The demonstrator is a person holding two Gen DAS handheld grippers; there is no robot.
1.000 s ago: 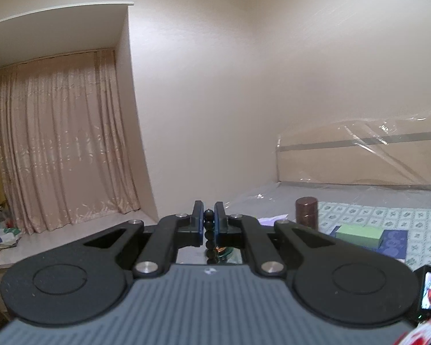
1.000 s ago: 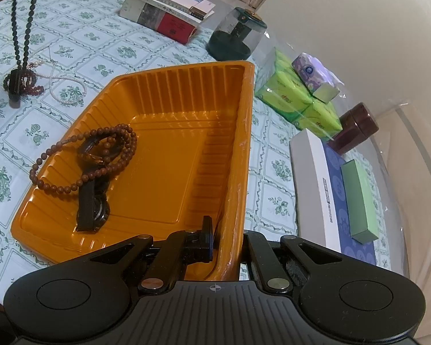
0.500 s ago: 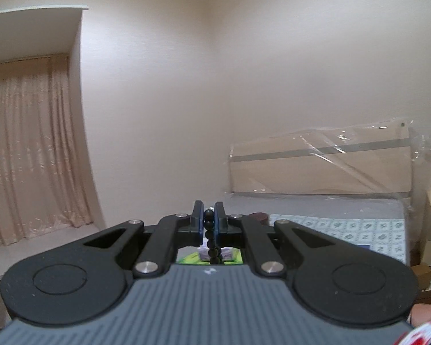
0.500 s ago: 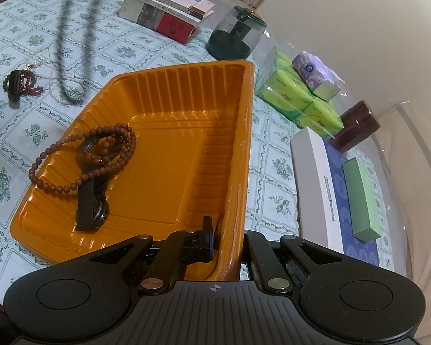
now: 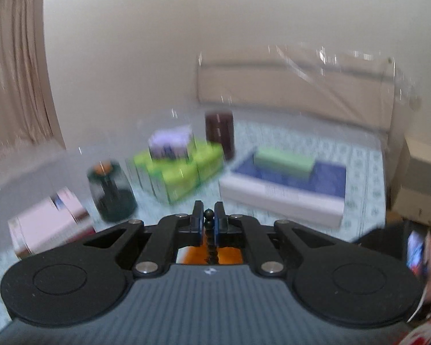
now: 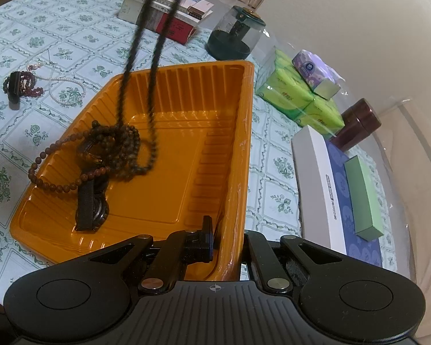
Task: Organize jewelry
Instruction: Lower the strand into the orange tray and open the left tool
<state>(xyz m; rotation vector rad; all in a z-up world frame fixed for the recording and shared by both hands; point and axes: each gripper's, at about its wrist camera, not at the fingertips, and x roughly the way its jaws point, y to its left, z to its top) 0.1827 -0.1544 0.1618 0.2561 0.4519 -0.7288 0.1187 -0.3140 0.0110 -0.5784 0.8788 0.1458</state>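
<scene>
No writing on the boxes or books can be read. The left tongs (image 5: 209,219) are nearly closed, pinching a long strand of small dark round beads (image 6: 146,66) at its top; in the right wrist view the strand hangs as a doubled, blurred loop down into the ribbed orange plastic tray (image 6: 215,132), its lower end lying on the tray floor beside a brown wooden bead necklace (image 6: 71,169) and a black strapped wristwatch (image 6: 90,207). The right tongs (image 6: 225,240) grip the tray's near right wall, one finger inside and one outside. On the floral-patterned desk (image 6: 20,43) left of the tray lie a dark red bead bracelet (image 6: 21,84) and a thin white pearl necklace (image 6: 60,83). Behind the tray stand stacked books (image 6: 169,14), a dark green domed glass jar (image 6: 235,37), green tissue packs (image 6: 298,95) and a brown cylindrical jar (image 6: 359,123).
</scene>
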